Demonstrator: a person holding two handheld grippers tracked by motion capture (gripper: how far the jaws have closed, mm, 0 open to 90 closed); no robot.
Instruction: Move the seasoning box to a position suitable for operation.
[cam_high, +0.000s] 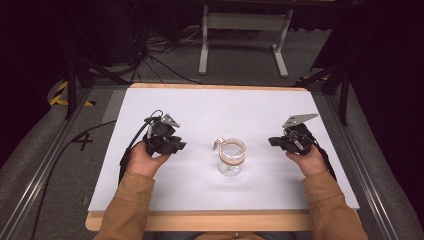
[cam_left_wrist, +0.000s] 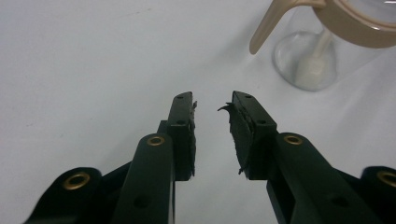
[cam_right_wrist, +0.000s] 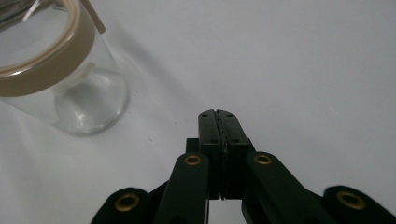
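Observation:
A clear glass jar (cam_high: 230, 159) with a tan rim and a tan handle-like tab stands upright in the middle of the white table top (cam_high: 210, 115). My left gripper (cam_high: 181, 146) rests to the jar's left, held in a hand, its jaws parted with nothing between them. In the left gripper view the jar (cam_left_wrist: 317, 46) sits ahead at upper right of that gripper (cam_left_wrist: 213, 103). My right gripper (cam_high: 271, 141) is to the jar's right, jaws pressed together and empty. In the right gripper view the jar (cam_right_wrist: 60, 74) is at upper left of the gripper (cam_right_wrist: 218, 113).
The white sheet lies on a wooden board (cam_high: 200, 221) with metal rails (cam_high: 45, 165) along both sides. Cables (cam_high: 150, 55) and a white stand frame (cam_high: 245, 30) lie on the floor beyond the far edge.

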